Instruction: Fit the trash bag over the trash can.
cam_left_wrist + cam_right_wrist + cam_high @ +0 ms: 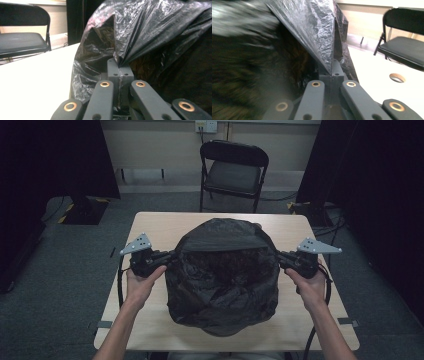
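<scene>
A black plastic bag (222,270) is located at the middle of the light wooden worktop (155,227), with its mouth turned up and held wide. Dark, brownish material is seen inside the mouth (its nature cannot be told).

The left gripper (170,256) is positioned at the left edge of the bag mouth and is held in the left hand (142,282), which enters from the near edge. In the left gripper view, the jaws are pressed together on a gathered fold of the bag's film (140,37), and the film fans out upward from the pinch point.

The right gripper (279,256) is positioned at the right edge of the bag mouth and is held in the right hand (310,287). In the right gripper view, the jaws are likewise pressed together on the bag's rim (317,32), which is drawn taut into a ridge above the pinch.

The two grippers are set well apart, on opposite sides of the bag, and the rim is stretched between them.

A round hole (397,77) in the worktop is seen in the right gripper view. A black folding chair (234,170) is placed beyond the far edge of the worktop.
</scene>
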`<state>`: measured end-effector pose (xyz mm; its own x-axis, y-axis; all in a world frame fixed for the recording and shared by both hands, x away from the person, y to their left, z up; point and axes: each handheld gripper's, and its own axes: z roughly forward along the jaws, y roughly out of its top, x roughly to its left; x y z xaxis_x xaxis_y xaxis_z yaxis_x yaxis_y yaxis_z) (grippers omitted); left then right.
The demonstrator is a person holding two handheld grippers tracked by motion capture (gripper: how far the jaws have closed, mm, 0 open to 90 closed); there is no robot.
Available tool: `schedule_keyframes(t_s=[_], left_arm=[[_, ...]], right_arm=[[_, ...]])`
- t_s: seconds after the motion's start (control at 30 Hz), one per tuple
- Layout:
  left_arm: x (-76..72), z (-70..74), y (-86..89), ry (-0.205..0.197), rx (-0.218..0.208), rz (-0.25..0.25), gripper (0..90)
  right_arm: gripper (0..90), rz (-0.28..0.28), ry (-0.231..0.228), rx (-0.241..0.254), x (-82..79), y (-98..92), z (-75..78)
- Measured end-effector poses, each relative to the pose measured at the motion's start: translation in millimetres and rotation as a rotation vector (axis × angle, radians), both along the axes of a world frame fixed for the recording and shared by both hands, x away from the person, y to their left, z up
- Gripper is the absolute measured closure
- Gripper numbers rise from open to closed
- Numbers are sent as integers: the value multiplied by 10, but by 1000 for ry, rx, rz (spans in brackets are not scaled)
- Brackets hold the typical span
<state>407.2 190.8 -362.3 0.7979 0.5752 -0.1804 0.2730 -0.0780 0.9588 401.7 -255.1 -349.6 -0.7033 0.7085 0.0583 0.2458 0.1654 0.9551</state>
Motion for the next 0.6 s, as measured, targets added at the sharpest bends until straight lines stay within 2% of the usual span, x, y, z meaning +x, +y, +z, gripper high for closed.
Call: schedule_keyframes(t_s=[0.23, 0.37, 0.43, 0.5, 0.6], left_arm=[[100, -95, -124, 52, 59, 29, 900], [182, -168, -141, 93, 72, 59, 900], [215, -235, -150, 105, 86, 66, 900], [229, -325, -138, 106, 114, 75, 900], [246, -473, -60, 124, 85, 86, 900]], right_arm=[[900, -42, 60, -19, 200, 91, -151], [900, -65, 97, -45, 318, 138, -235], [900, -75, 115, -44, 372, 152, -294], [900, -86, 127, -66, 396, 157, -366], [900, -88, 127, -48, 405, 126, -440]])
